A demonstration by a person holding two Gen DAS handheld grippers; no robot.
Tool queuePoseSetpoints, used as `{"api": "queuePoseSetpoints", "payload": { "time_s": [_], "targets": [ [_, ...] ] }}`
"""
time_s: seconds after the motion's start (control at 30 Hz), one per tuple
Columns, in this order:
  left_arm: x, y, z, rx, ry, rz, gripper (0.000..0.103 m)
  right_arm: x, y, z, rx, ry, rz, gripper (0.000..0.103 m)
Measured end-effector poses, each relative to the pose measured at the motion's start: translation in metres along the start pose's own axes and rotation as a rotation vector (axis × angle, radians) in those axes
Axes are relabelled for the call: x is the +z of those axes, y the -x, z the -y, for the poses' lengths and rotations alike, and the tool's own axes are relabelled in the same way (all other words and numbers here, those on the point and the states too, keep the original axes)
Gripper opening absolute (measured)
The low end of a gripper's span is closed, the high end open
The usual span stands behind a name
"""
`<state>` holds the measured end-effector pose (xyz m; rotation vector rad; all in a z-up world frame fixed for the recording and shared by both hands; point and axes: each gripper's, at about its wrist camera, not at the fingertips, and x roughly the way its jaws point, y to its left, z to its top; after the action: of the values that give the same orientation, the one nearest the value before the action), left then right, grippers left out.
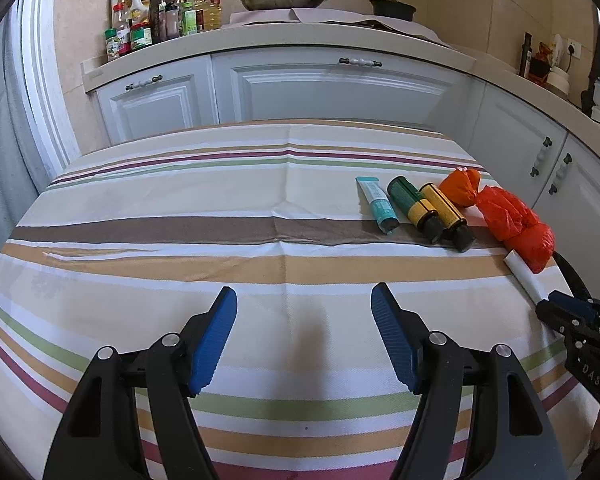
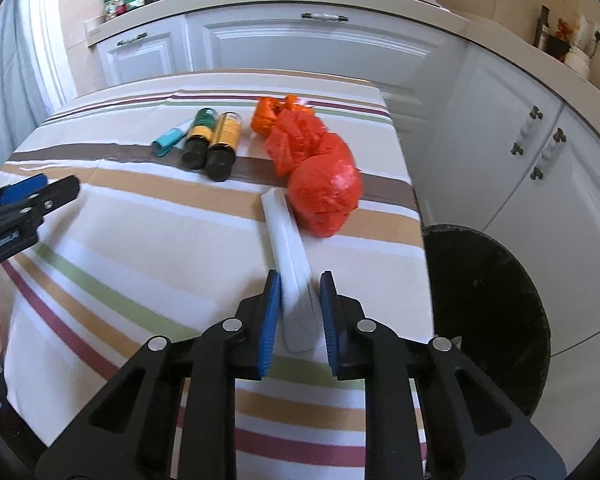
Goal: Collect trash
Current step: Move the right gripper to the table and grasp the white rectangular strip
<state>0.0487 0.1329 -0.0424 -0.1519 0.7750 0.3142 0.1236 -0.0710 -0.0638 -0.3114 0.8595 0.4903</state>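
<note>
Seen from the left wrist, the left gripper (image 1: pixel 304 300) hangs over the striped tablecloth (image 1: pixel 180 240) with its blue pads spread wide and nothing between them, released. The trash lies toward two o'clock: a teal tube (image 1: pixel 378 204), then two dark bottles with yellow labels (image 1: pixel 428 212) lying side by side and touching, then a small orange bag (image 1: pixel 460 188) and a bigger red bag (image 1: pixel 520 224) at the cloth's right edge. Just below the red bag, at about three o'clock, a white folded strip (image 1: pixel 522 278) runs down to the tip of the right gripper (image 1: pixel 556 312), which enters from the right border. White cabinets (image 1: pixel 300 88) and a counter crowded with jars stand at twelve o'clock. From the right wrist, the right gripper (image 2: pixel 300 304) sits at six o'clock with its pads narrowed either side of the near end of the white folded strip (image 2: pixel 290 264); a thin gap shows on each side (so I would not call it clenched yet), and the strip lies flat on the cloth. The strip's far end points to twelve o'clock, just beside the red bag (image 2: pixel 324 192). The orange bag (image 2: pixel 270 114), the bottles (image 2: pixel 212 140) and the tube (image 2: pixel 168 144) lie toward eleven o'clock. The left gripper (image 2: pixel 40 192) shows at nine o'clock. A black bin (image 2: pixel 488 312) stands below the table edge at three o'clock.
</note>
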Motion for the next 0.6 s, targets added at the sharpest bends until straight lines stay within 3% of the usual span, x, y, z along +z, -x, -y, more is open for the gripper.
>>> {"api": "queuePoseSetpoints", "payload": {
  "time_s": [0.27,0.6],
  "targets": [
    [0.000,0.000,0.004,-0.006,-0.009,-0.003,0.068,-0.002,0.012,-0.004,0.024,-0.020,0.042,0.017],
    [0.006,-0.003,0.022,-0.048,-0.032,0.003,0.068,0.013,0.042,0.024,-0.016,-0.149,0.185,0.017]
  ]
}}
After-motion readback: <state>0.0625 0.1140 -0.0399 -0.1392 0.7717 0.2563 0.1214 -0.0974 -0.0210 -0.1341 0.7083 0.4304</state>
